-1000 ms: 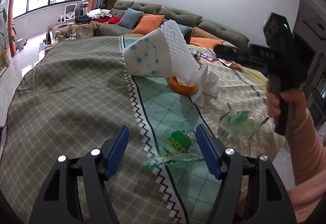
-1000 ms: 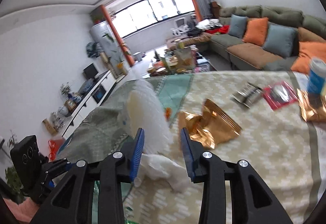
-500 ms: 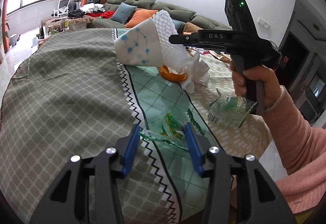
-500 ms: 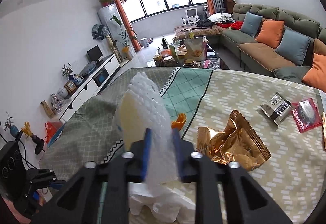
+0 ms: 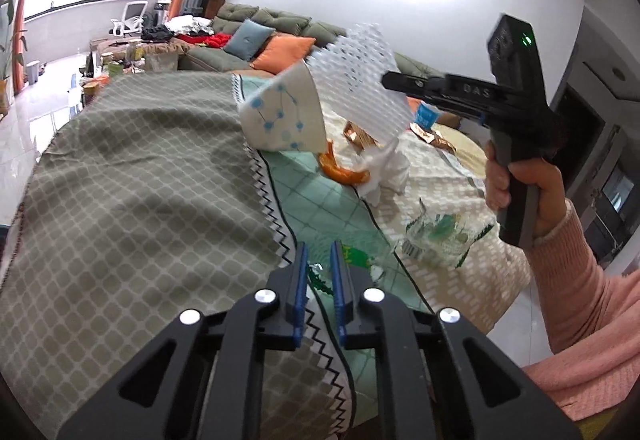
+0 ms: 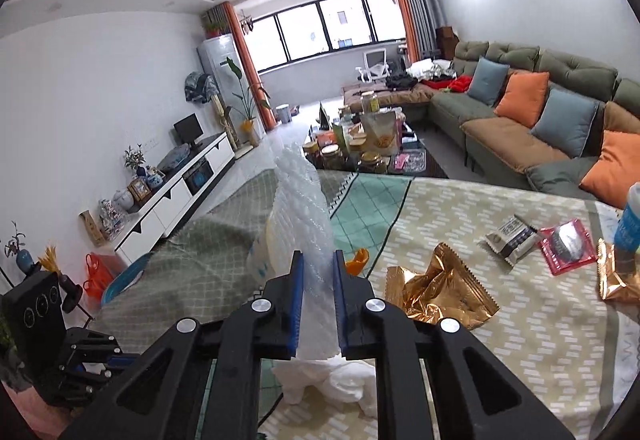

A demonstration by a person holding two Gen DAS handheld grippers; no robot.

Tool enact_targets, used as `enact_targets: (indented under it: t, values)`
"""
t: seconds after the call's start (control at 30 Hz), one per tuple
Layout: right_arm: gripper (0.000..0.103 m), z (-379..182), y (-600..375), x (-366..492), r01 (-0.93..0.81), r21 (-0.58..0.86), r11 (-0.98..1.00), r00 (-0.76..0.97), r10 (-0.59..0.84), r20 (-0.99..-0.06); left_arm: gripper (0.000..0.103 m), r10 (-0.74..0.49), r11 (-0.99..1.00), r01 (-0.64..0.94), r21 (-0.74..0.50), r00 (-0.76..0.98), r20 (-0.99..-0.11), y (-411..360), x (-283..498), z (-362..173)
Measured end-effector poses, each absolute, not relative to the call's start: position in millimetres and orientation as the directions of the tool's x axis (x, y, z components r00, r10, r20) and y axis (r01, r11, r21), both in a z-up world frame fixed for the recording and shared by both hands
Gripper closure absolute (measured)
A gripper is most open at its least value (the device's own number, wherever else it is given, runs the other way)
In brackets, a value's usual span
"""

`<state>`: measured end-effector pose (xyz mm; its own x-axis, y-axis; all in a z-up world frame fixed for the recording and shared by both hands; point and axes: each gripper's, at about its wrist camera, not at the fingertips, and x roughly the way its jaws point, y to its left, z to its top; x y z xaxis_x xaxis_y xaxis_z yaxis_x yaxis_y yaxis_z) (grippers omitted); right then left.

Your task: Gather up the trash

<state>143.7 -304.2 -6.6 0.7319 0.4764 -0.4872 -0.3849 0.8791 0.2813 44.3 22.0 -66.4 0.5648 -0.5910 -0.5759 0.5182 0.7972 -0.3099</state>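
My left gripper (image 5: 319,272) sits low over the table, its jaws closing tight on a clear wrapper with green print (image 5: 354,256) pinched between the blue pads. My right gripper (image 6: 316,260) has its jaws closing on a white foam net sleeve (image 6: 308,216), and the pads press on it. In the left wrist view the right gripper (image 5: 386,80) holds that foam net (image 5: 360,88) up, with a white paper cup with blue dots (image 5: 284,116) tilted around its lower end. A hand in a pink sleeve (image 5: 520,180) holds the right gripper.
Orange peel (image 5: 340,170) and crumpled white tissue (image 5: 384,168) lie under the cup. A second clear green wrapper (image 5: 440,236) lies near the table's right edge. Gold wrappers (image 6: 436,292), a grey snack pack (image 6: 512,236) and a red packet (image 6: 568,244) lie to the right.
The left jaws have come together onto the green-printed wrapper. The right jaws have closed on the foam net and risen a little, and the cup has tipped with it.
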Motion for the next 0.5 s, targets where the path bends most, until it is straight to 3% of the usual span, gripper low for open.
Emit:
enact_targets:
  t: [0.5]
  values:
    - [0.089,25,-260,108,-0.512,0.274,0.814,0.712,0.581,-0.394,0.093,-0.509,0.860,0.392,-0.326,0.693,-0.510,91,33,-44]
